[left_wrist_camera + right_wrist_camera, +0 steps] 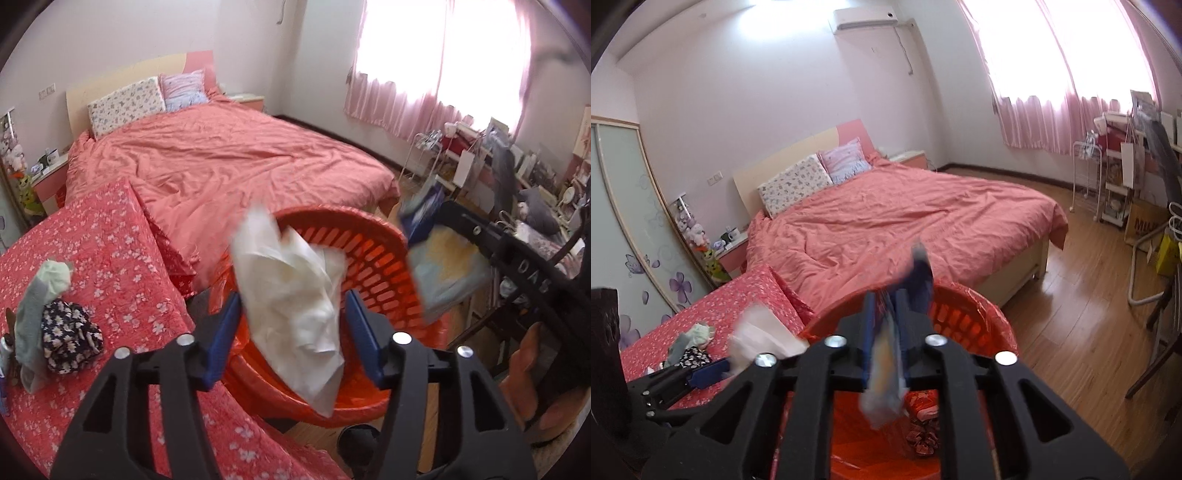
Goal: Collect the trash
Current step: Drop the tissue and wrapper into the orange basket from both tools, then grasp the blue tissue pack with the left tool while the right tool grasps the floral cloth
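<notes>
**Both loads over the bin**

Your left gripper (291, 328): fingers wide, white tissue (295, 295) loose between them, clear of the pads, above the red basket (373, 258). Your right gripper (886, 339): fingers narrow, blue-and-yellow wrapper (886, 376) between them; grip or release unclear, blurred. Basket bottom mostly hidden.

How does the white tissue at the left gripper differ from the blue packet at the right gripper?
The white tissue is plain, crumpled and broad; the blue packet is printed and narrow. The tissue hangs loose between wide-apart fingers; the packet sits between nearly closed fingers. Both are over the red basket.
</notes>
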The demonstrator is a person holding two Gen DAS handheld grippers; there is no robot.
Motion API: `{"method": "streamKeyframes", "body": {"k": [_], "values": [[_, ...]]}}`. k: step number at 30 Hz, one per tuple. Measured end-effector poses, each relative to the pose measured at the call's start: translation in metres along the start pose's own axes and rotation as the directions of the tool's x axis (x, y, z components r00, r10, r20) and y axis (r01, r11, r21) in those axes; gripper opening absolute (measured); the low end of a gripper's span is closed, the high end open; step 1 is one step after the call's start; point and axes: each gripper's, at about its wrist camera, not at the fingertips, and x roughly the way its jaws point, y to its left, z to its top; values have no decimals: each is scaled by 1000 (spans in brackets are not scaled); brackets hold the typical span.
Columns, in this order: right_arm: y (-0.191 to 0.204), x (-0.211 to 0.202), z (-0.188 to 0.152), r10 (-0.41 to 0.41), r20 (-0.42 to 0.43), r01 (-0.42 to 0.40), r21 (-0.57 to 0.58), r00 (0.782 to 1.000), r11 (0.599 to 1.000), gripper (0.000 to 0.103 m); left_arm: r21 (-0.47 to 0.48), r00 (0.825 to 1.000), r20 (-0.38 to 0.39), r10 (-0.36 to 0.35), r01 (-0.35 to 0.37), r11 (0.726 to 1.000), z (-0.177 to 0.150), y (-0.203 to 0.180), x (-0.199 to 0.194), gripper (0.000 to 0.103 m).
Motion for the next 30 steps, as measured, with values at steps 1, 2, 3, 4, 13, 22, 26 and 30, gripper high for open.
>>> {"method": "streamKeyframes", "body": {"k": [1,2,3,4,13,22,26,30], "values": [[-1,1,-1,-1,-6,1,1,1000,1000,32,-4,1000,-7,2,-2,1000,0,1,4,62],[0,2,-3,-5,-14,5,-1,1000,1000,37,-6,1000,-17,10,-10,1000,-2,4,7,63],[2,2,-6,-8,-19,7,-9,1000,1000,43,-6,1000,-19,16,-16,1000,-3,6,8,64],[4,1,-8,-11,-21,11,-15,1000,1000,47,-7,999,-21,29,-29,1000,-5,10,9,65],[25,-17,-19,-49,-24,47,-84,999,995,60,-35,989,3,150,-150,988,-33,69,-28,74],[82,-16,-45,6,-105,-24,-169,994,985,62,-163,926,7,377,-371,914,-83,190,-101,80],[114,-10,-66,41,-165,-75,-206,985,976,62,-235,877,-39,479,-474,849,-106,254,-122,82],[148,-5,-83,67,-215,-119,-243,974,963,62,-270,855,-101,509,-516,813,-123,297,-125,82]]}}
